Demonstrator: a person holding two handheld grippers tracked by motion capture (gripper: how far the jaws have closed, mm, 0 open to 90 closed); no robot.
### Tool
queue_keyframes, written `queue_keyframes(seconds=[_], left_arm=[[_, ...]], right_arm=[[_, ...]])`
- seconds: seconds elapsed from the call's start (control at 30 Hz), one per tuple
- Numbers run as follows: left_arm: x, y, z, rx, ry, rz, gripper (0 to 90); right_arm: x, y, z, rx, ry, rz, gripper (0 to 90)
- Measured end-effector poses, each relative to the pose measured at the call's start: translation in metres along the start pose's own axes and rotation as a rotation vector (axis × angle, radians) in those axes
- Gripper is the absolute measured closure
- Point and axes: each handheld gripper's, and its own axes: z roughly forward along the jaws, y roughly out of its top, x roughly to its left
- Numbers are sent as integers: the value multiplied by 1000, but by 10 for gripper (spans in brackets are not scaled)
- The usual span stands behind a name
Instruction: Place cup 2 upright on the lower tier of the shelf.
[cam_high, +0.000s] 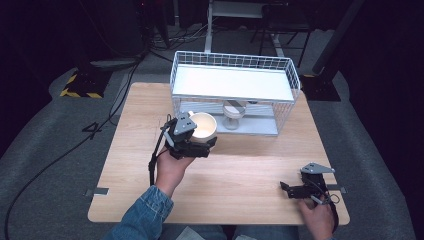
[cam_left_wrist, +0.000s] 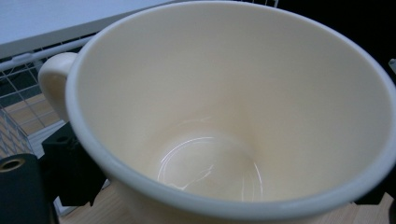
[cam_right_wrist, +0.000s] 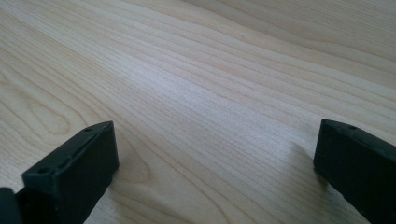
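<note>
We see a lab or recording studio rather than a home. Beyond the left gripper stands a lone wooden table on grey carpet, ringed by black drapes. Behind the white wire rack, past the table's far edge, cables trail across the floor beside a stand base edged with yellow-black hazard tape.

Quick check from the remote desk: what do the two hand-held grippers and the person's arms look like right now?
Both are black. The left hand-held gripper and the right hand-held gripper each carry a grey three-cornered plate on top. A black cable trails from the left one. The jaws are blocky, with small holes in them. The left arm wears a blue denim sleeve.
</note>
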Motion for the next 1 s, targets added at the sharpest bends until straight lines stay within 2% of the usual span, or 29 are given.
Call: queue_keyframes(seconds=[0.2,0.43,0.67,0.9,1.0], left_arm=[[2,20,5,-15,-4,17,86],[6,40,13,-39,-12,15,86],[10,67,22,-64,-1,17,86],[12,84,33,-61,14,25,86],[13,94,41,-75,19,19,86]], right_arm=[[0,0,0,1,-1,-1,0],[0,0,0,0,-2,0,0],[1,1,1,0,-3,4,0],[1,1,1,0,-3,5,0],[1,1,1,0,-3,5,0]])
